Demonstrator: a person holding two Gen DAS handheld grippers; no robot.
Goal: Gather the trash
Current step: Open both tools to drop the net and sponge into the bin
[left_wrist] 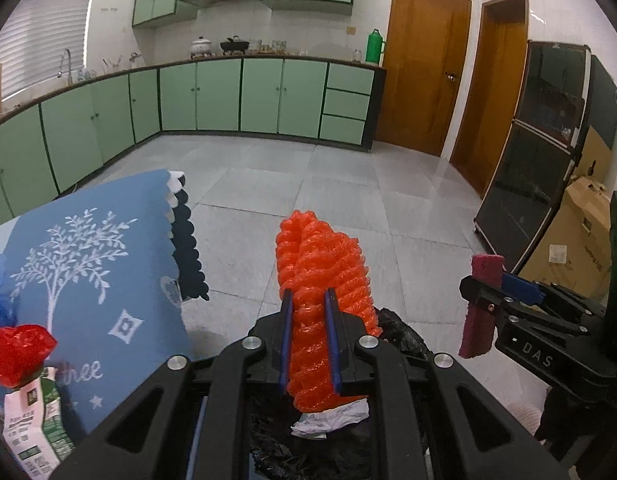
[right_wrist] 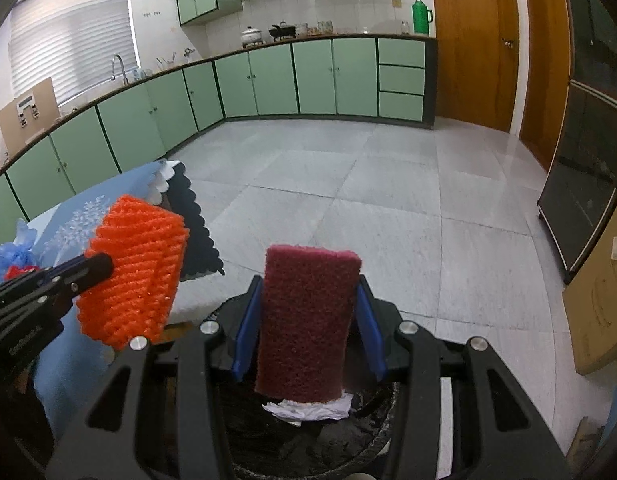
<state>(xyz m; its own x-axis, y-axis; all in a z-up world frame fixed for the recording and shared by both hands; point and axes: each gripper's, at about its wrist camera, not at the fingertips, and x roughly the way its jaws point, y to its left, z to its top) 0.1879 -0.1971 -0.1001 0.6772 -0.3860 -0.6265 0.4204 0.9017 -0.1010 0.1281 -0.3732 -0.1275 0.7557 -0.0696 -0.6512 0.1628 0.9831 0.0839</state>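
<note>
My left gripper is shut on an orange foam net, which stands up between its blue pads; the same orange net shows at the left in the right wrist view. My right gripper is shut on a dark red scouring pad, which appears edge-on as a dark red pad at the right in the left wrist view. Both hang just above a bin lined with a black bag, where crumpled white paper lies.
A table with a blue tree-print cloth stands to the left, bearing a red net, a carton and a blue net. Grey tiled floor stretches ahead to green cabinets. A dark glass cabinet and cardboard boxes stand right.
</note>
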